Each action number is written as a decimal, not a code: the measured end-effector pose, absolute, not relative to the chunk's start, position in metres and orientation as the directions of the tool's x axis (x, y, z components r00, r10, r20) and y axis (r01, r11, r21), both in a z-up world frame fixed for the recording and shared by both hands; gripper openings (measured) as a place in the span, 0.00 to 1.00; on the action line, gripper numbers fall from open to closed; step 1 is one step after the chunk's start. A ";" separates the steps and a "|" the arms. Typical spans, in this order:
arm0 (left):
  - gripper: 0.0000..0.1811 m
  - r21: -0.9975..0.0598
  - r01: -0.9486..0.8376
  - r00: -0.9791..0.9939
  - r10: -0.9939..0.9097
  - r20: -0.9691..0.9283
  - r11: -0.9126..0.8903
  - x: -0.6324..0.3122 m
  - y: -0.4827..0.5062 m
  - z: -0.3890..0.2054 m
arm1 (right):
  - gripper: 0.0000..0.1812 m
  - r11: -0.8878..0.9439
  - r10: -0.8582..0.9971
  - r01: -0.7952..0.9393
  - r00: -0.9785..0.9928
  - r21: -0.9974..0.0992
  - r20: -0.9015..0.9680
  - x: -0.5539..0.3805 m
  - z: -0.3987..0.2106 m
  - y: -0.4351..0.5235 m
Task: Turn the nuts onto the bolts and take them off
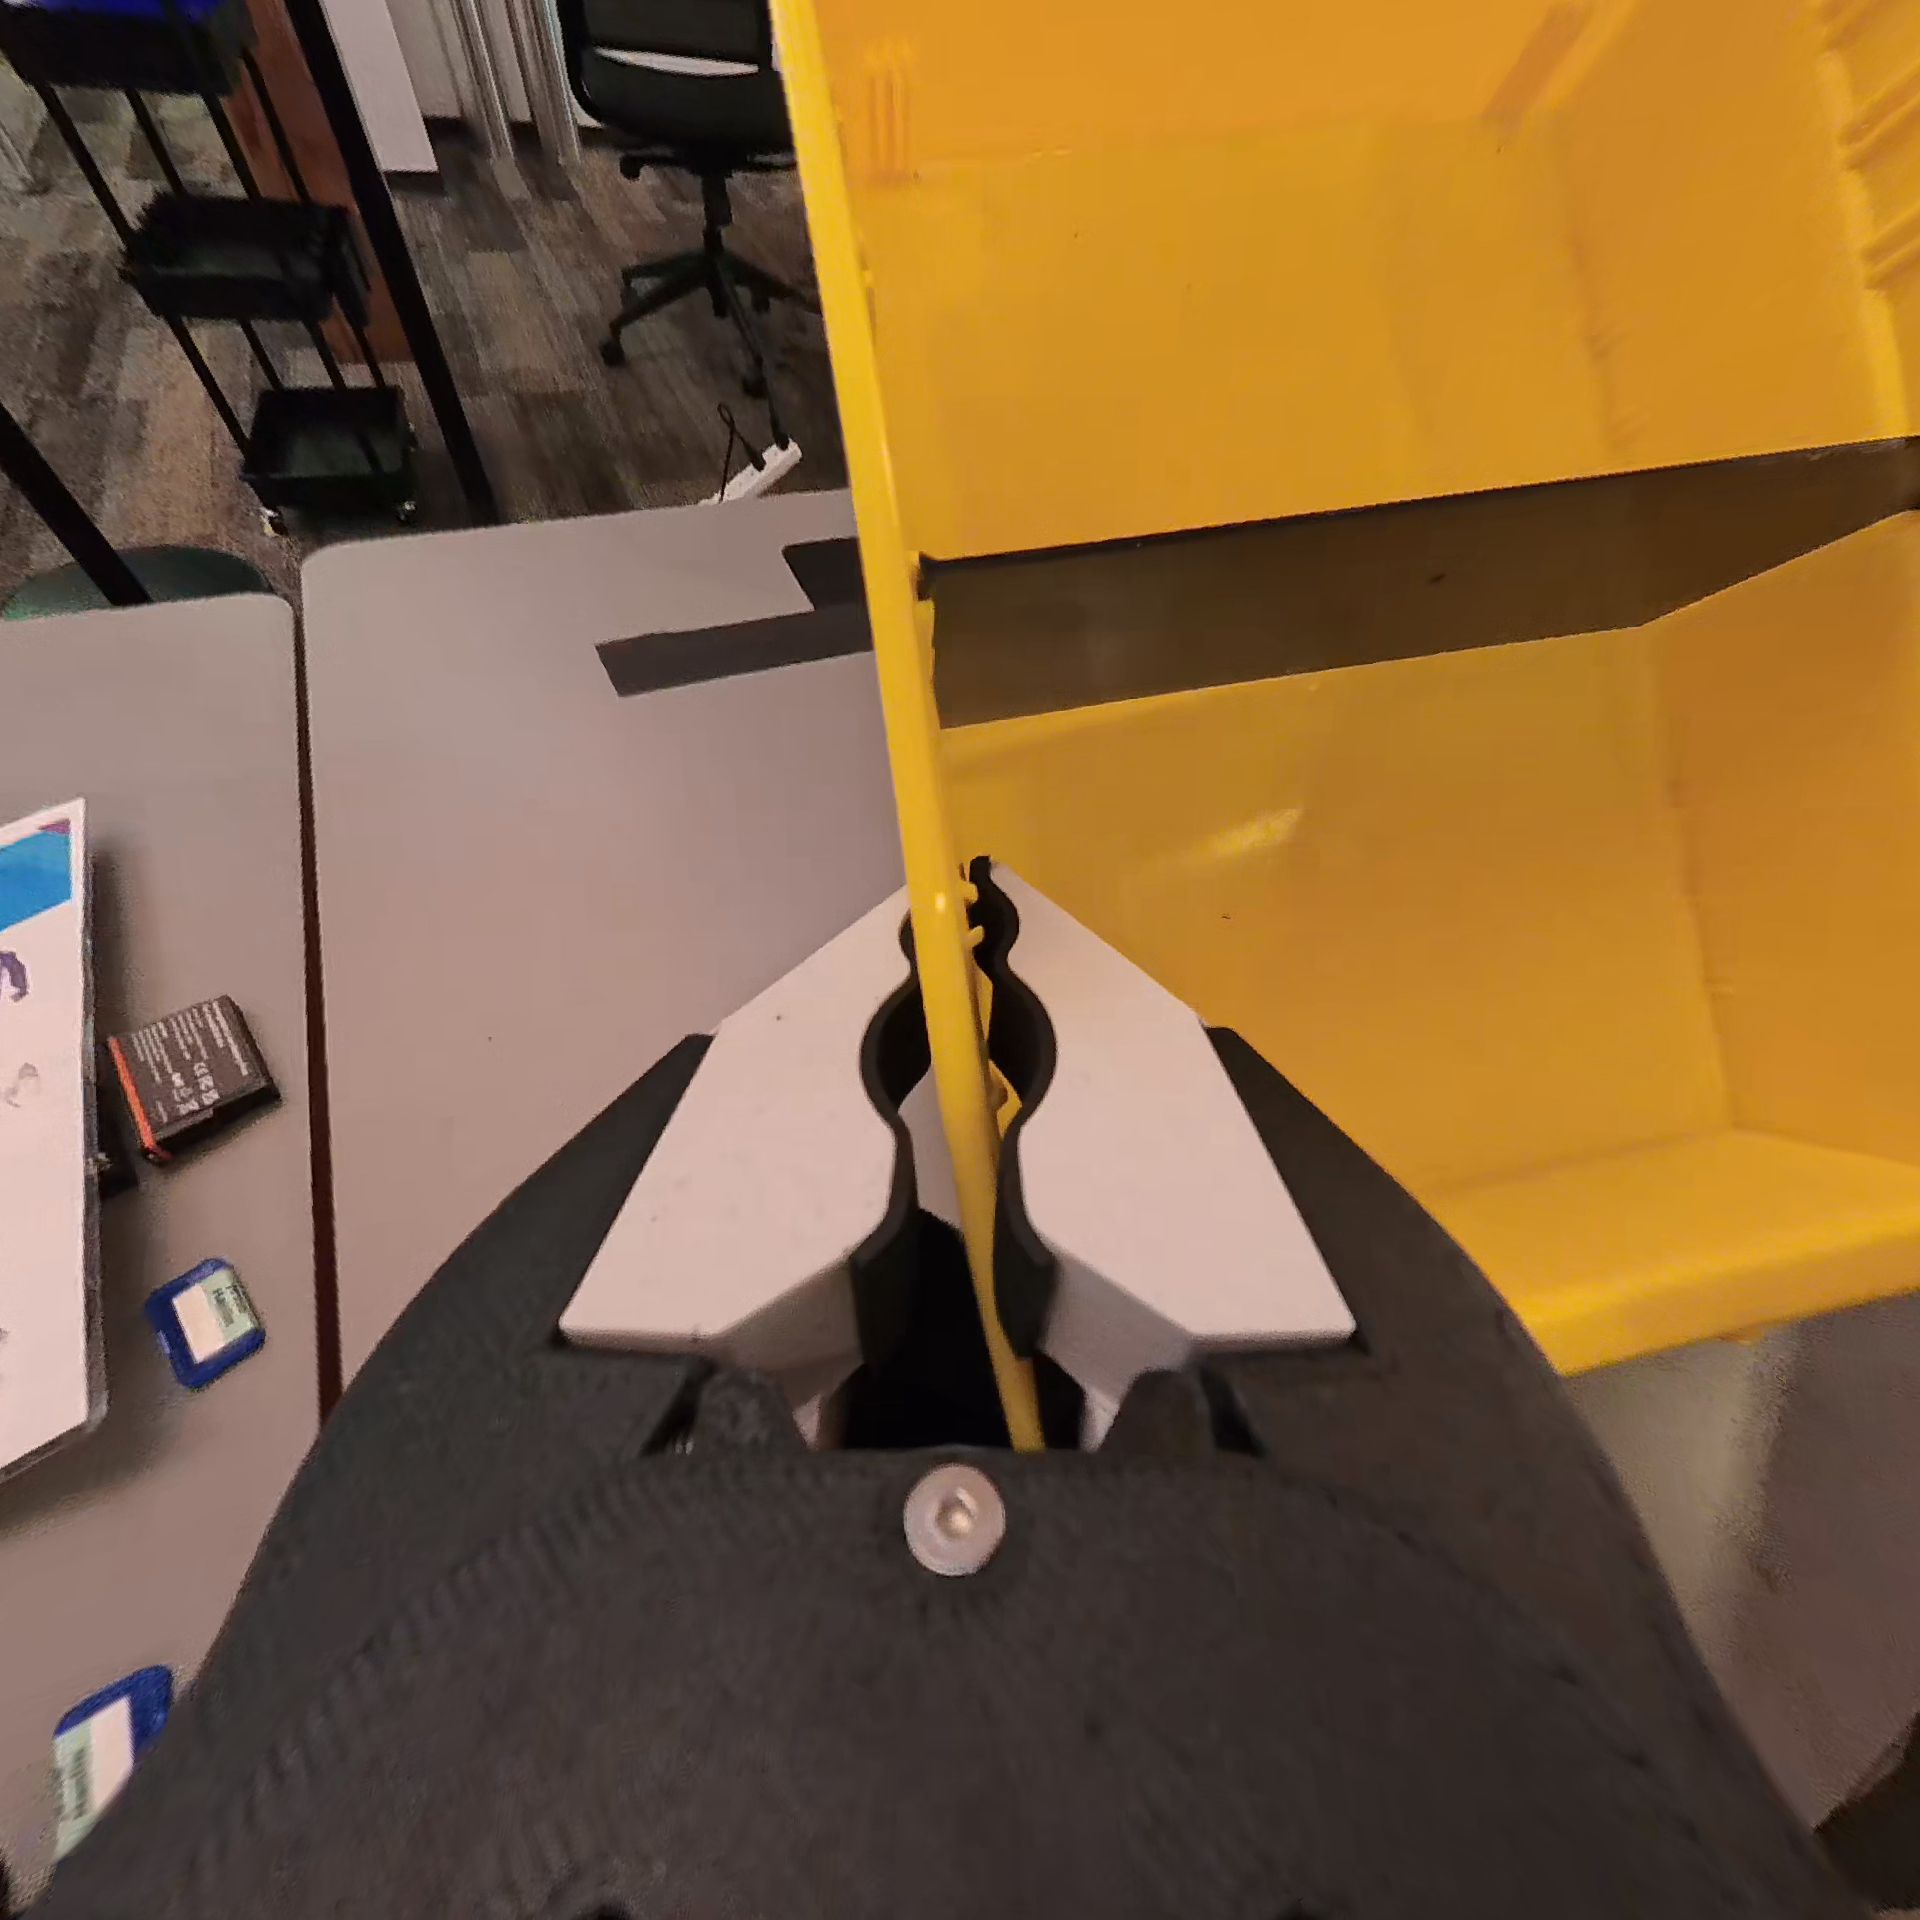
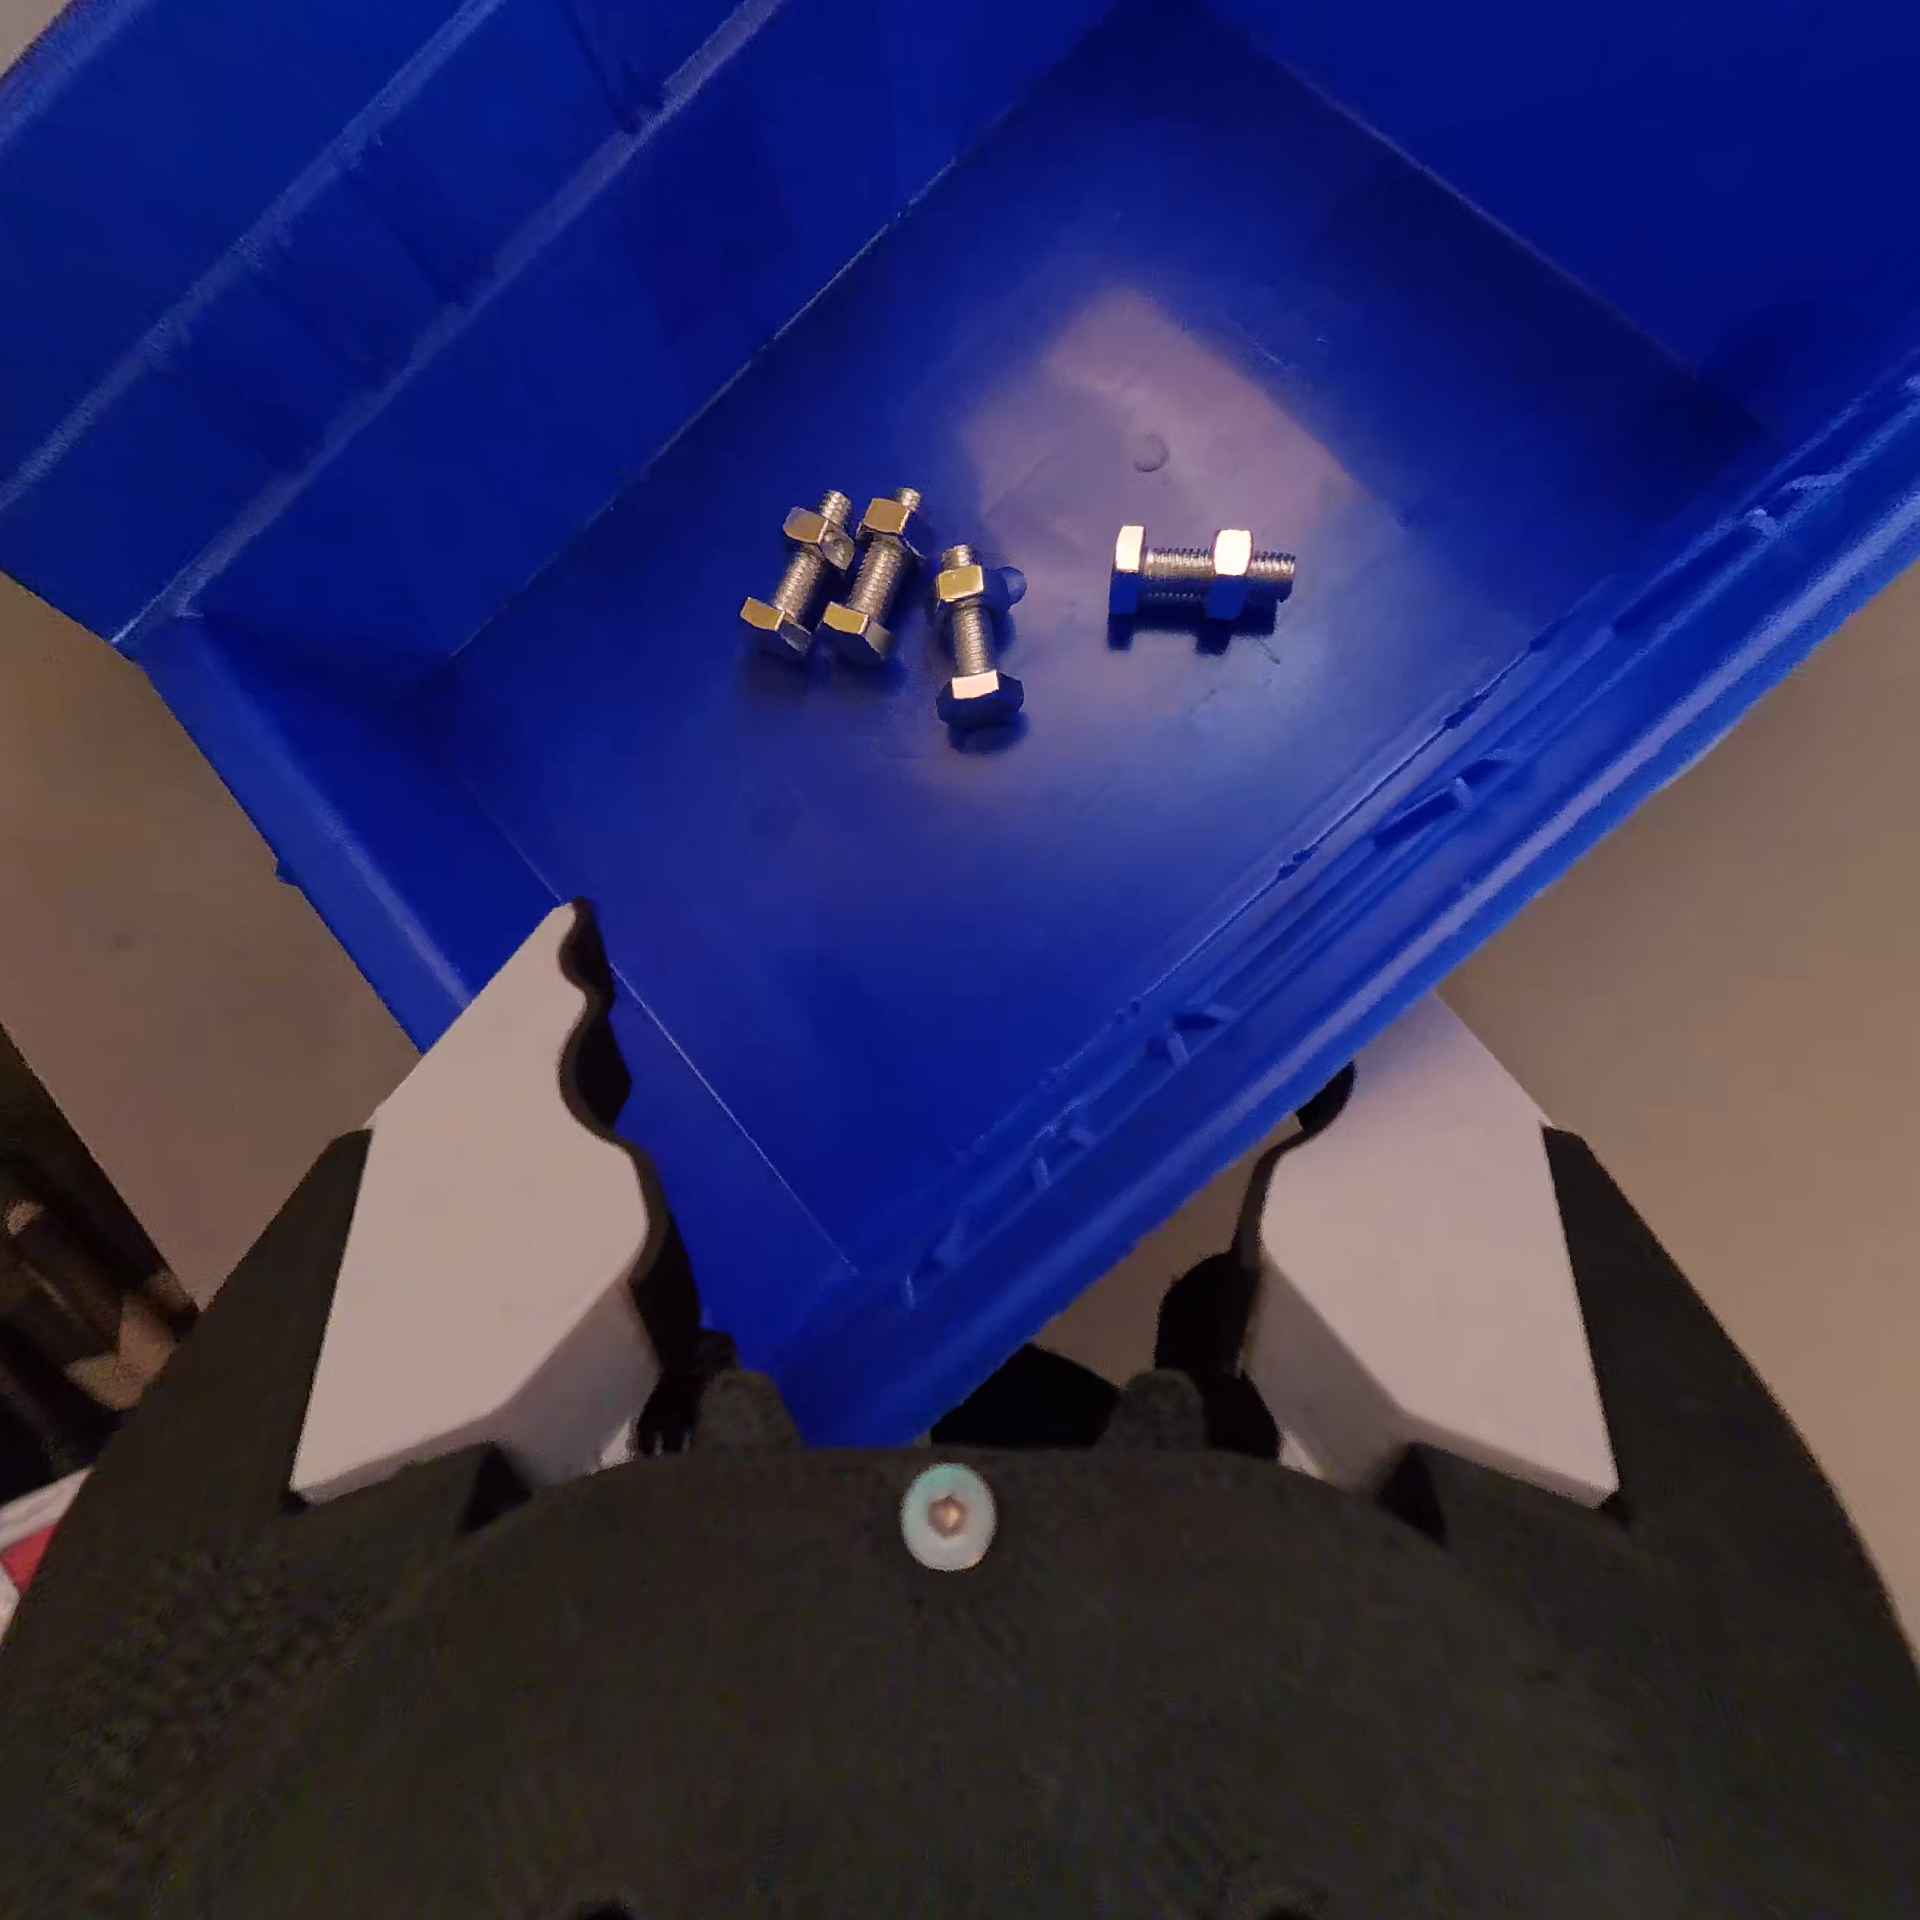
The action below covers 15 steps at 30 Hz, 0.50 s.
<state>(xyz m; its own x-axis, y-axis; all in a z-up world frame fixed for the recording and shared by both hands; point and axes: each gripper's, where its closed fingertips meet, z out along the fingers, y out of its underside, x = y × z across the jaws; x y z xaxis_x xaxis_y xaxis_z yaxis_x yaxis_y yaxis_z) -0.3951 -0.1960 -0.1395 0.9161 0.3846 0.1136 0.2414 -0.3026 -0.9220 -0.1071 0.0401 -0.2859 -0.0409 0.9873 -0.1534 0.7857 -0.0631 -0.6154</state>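
Left wrist view, from the left: a white printed board (image 1: pixel 42 1122) is seen at the table edge, with a black battery pack (image 1: pixel 192 1075) beside it and two blue memory cards (image 1: pixel 205 1320) nearer the camera. A seam between two grey tabletops (image 1: pixel 540 831) is crossed next; bare surface is left open between the seam and the left gripper (image 1: pixel 961 904), with strips of dark tape (image 1: pixel 727 649) farther back. Beyond the table's far edge, carpet, a black rack and an office chair (image 1: pixel 707 135) are visible. The left gripper is clenched on the thin side wall of the yellow bin (image 1: pixel 1351 312), the wall pinched edge-on between both fingers. A black divider (image 1: pixel 1403 613) is seen across the bin interior; no nuts or bolts are seen in the visible compartments.

Right wrist view: the right gripper (image 2: pixel 961 997) is spread wide, with a corner of the blue bin (image 2: pixel 1351 208) sitting between the fingers; the left finger (image 2: pixel 488 1195) is seen against the bin wall, and the right one is partly hidden under the rim, contact unclear. On the bin floor, three bolts with nuts (image 2: pixel 873 582) lie clustered left of centre, and a single bolt with nut (image 2: pixel 1200 582) lies apart to their right. Bin floor around them is open to all walls.
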 end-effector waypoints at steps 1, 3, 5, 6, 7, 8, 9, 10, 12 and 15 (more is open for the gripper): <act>0.01 -0.925 0.238 0.917 0.383 0.113 -0.297 -0.395 -0.196 -0.135 | 0.73 -0.058 0.986 0.785 -0.050 -0.617 -0.157 -0.114 -0.286 0.034; 0.01 -0.929 0.232 0.918 0.379 0.112 -0.288 -0.392 -0.196 -0.128 | 0.74 -0.051 0.984 0.782 -0.065 -0.621 -0.164 -0.128 -0.287 0.022; 0.01 -0.932 0.225 0.920 0.376 0.107 -0.283 -0.391 -0.197 -0.122 | 0.75 -0.049 0.982 0.778 -0.077 -0.626 -0.173 -0.142 -0.286 0.010; 0.01 -0.934 0.222 0.921 0.375 0.106 -0.281 -0.390 -0.197 -0.119 | 0.75 -0.049 0.981 0.776 -0.081 -0.629 -0.177 -0.149 -0.286 0.004; 0.01 -0.935 0.220 0.921 0.375 0.105 -0.278 -0.390 -0.198 -0.117 | 0.76 -0.049 0.980 0.774 -0.085 -0.632 -0.181 -0.156 -0.286 -0.002; 0.01 -0.936 0.220 0.920 0.376 0.107 -0.273 -0.390 -0.198 -0.115 | 0.76 -0.046 0.979 0.772 -0.091 -0.634 -0.182 -0.162 -0.286 -0.007; 0.01 -0.937 0.221 0.919 0.379 0.108 -0.269 -0.390 -0.200 -0.113 | 0.76 -0.046 0.978 0.771 -0.095 -0.636 -0.186 -0.169 -0.287 -0.012; 0.01 -0.939 0.221 0.917 0.383 0.108 -0.264 -0.391 -0.201 -0.111 | 0.77 -0.051 0.976 0.767 -0.098 -0.639 -0.196 -0.176 -0.286 -0.018; 0.01 -0.942 0.220 0.914 0.391 0.109 -0.252 -0.392 -0.204 -0.106 | 0.78 -0.052 0.971 0.765 -0.112 -0.642 -0.211 -0.188 -0.286 -0.029; 0.01 -0.949 0.215 0.911 0.397 0.110 -0.232 -0.392 -0.208 -0.097 | 0.82 -0.045 0.961 0.759 -0.146 -0.649 -0.237 -0.207 -0.287 -0.049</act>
<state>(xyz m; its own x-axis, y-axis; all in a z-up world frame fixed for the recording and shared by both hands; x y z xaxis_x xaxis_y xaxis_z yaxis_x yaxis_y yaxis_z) -0.3923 -0.2084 -0.0969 0.9114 0.3965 0.1100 0.2152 -0.2315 -0.9487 -0.2067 -0.0492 -0.2866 -0.1461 0.9606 -0.2366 0.7591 -0.0445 -0.6494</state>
